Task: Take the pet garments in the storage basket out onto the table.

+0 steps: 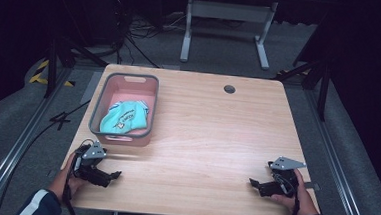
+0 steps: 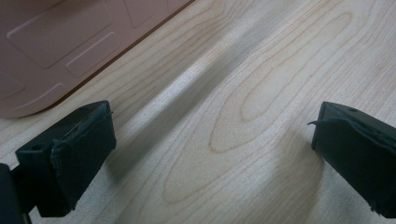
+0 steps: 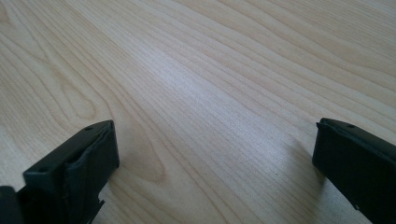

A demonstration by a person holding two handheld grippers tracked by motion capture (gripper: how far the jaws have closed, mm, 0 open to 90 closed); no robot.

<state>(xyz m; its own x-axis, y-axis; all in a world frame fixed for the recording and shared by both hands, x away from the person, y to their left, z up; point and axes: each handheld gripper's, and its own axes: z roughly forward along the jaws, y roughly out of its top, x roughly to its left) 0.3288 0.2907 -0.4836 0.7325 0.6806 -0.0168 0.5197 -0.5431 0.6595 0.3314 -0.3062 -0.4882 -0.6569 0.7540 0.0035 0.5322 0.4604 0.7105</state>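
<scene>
A pink basket with a grey rim (image 1: 126,77) stands on the left of the wooden table (image 1: 212,134), and a turquoise garment (image 1: 125,117) lies crumpled inside it. My left gripper (image 1: 116,174) rests near the table's front left corner, just below the basket, open with nothing between its jaws. In the left gripper view its gripper (image 2: 212,140) spans bare wood, with the basket's pink wall (image 2: 70,42) at the upper left. My right gripper (image 1: 253,182) lies near the front right corner, also open and empty. The right gripper view has its gripper (image 3: 215,144) over bare wood.
A round cable hole (image 1: 229,89) sits at the table's far edge. Beyond the table are a white desk frame (image 1: 228,24), cables on the grey floor, and dark stands on both sides. Metal rails run along the floor left and right.
</scene>
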